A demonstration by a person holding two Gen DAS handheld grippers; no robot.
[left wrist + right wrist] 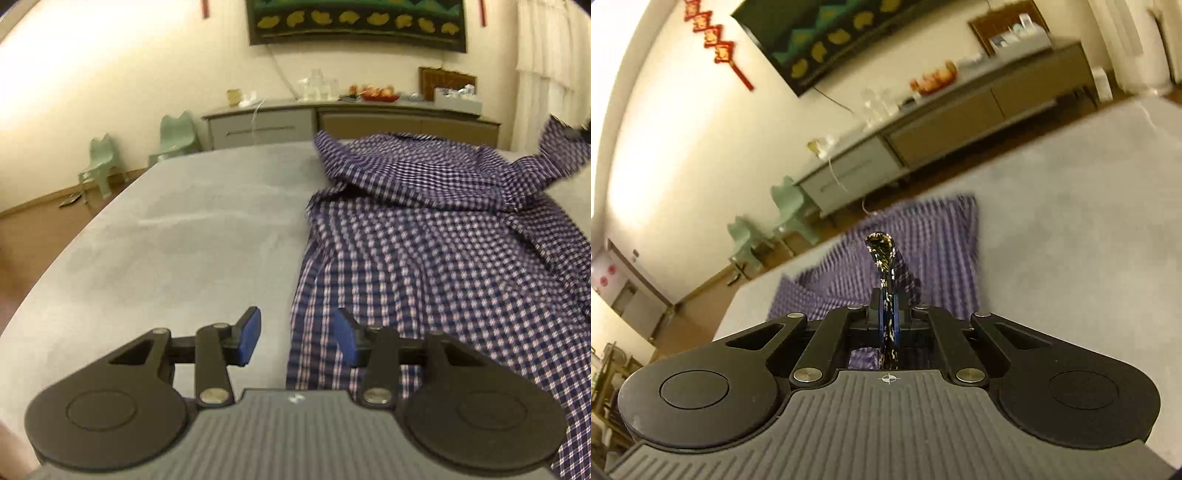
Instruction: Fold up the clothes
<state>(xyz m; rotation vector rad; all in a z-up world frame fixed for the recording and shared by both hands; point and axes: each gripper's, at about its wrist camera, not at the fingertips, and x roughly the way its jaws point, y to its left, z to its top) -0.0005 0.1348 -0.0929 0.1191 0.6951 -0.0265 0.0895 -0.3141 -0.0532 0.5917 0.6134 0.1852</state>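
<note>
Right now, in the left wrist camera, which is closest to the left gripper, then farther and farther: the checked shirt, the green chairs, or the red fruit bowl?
1. Checked shirt: on the bed, its edge between the left gripper's open fingers.
2. Green chairs: on the floor, far left.
3. Red fruit bowl: on the cabinet by the back wall.
</note>
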